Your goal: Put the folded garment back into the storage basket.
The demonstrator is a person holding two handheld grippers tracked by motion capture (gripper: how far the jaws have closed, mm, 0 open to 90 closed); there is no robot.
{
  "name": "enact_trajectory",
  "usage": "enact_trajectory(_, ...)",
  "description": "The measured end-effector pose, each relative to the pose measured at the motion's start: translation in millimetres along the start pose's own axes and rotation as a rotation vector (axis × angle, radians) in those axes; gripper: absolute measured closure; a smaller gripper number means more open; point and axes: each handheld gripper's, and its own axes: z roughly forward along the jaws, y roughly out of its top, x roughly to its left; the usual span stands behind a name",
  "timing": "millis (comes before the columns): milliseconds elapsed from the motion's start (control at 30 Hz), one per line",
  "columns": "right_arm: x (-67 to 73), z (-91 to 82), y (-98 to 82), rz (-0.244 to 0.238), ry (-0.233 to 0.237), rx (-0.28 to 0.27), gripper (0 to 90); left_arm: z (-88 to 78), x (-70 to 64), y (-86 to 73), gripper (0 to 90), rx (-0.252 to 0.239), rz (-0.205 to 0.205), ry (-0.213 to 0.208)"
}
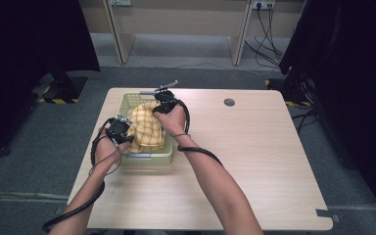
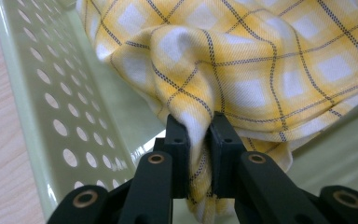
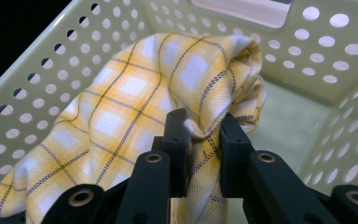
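Both grippers, left gripper and right gripper, pinch folds of the checked cloth centre-left over the basket; next, release or lift, unclear which.

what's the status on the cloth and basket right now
Left gripper and right gripper each clamped on a fold of the yellow checked cloth. Cloth bunched inside the green basket. Nothing blocking.
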Motion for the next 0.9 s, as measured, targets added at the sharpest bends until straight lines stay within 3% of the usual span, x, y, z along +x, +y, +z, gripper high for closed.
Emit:
enact_trajectory(267, 1.0, 4.5, -0.5, -0.016, -0.016, 0.017, 70.6, -1.0, 0.3, -0.9, 77.4, -0.003, -0.007, -0.002)
enact_trajectory(367, 1.6, 5.0, -0.2, -0.024, -0.028, 0.019, 64.3, -1.8, 0.0, -1.3, 75.0, -0.007, -0.01, -0.002)
enact_trajectory(600, 5.7, 2.8, 1.6, -0.05, -0.056, 0.002, 53.1, -5.9, -2.0, 0.2, 67.2, -0.025, -0.016, 0.001)
enact_trajectory(900, 6.2, -8.3, 5.4, -0.062, -0.07, -0.045, 48.0, -15.0, -1.1, 1.8, 60.6, -0.055, -0.024, 0.019)
